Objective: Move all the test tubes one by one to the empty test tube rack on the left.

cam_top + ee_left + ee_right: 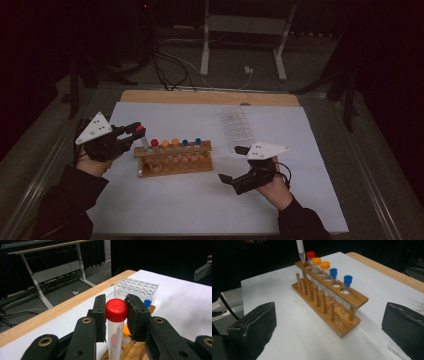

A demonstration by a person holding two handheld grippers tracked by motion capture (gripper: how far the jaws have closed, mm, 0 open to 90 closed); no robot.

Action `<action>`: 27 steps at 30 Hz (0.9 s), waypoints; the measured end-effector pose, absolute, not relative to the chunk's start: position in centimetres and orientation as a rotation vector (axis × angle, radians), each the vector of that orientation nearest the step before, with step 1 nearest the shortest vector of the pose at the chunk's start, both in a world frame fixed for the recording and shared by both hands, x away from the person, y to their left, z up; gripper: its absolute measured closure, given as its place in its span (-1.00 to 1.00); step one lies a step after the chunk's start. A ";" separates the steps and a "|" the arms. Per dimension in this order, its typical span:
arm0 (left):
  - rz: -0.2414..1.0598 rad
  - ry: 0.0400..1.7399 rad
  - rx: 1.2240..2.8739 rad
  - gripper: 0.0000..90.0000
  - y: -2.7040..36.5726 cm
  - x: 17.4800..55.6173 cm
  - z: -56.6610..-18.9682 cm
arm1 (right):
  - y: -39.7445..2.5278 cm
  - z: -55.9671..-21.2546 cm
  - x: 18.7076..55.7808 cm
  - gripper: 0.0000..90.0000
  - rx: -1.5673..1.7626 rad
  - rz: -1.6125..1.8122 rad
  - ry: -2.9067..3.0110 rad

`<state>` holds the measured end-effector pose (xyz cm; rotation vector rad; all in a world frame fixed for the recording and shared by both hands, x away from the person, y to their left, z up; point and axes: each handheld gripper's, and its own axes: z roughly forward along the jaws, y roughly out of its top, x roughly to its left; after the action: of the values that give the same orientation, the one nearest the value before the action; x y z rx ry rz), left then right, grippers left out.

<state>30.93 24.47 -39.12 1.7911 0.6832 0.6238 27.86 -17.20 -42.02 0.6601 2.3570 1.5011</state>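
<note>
A wooden tube rack (175,159) (329,297) stands mid-table and holds capped tubes: one red (310,255), two orange (316,261), two blue (348,280). My left gripper (139,130) (116,315) is shut on a red-capped tube (116,310), which hangs with its pointed tip (301,252) just above the rack's left end hole. To the right of the rack my right gripper (232,164) is open, its pads (254,327) wide apart and nothing between them.
A clear plastic tube rack (238,128) (137,288) lies behind the wooden one, toward the right. The white sheet (200,200) covers the table, whose wooden far edge (210,97) shows. Desk legs and cables stand on the floor beyond.
</note>
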 end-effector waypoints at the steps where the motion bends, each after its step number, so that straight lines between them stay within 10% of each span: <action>1: 0.618 0.688 1.792 0.60 24.5 31.1 -39.5 | -17.2 -42.0 27.9 -1.00 0.662 1.500 2.359; 24: 0.549 0.778 1.907 0.58 24.1 32.3 -45.0 | -17.4 -41.9 27.8 -1.00 0.664 1.502 2.362; 27: 0.529 0.775 1.884 0.28 24.3 31.9 -44.7 | -17.5 -41.9 27.8 -1.00 0.663 1.500 2.364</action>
<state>31.87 24.28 -44.73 1.8844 0.7747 0.5291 27.84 -17.46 -41.91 0.6631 2.3645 1.5005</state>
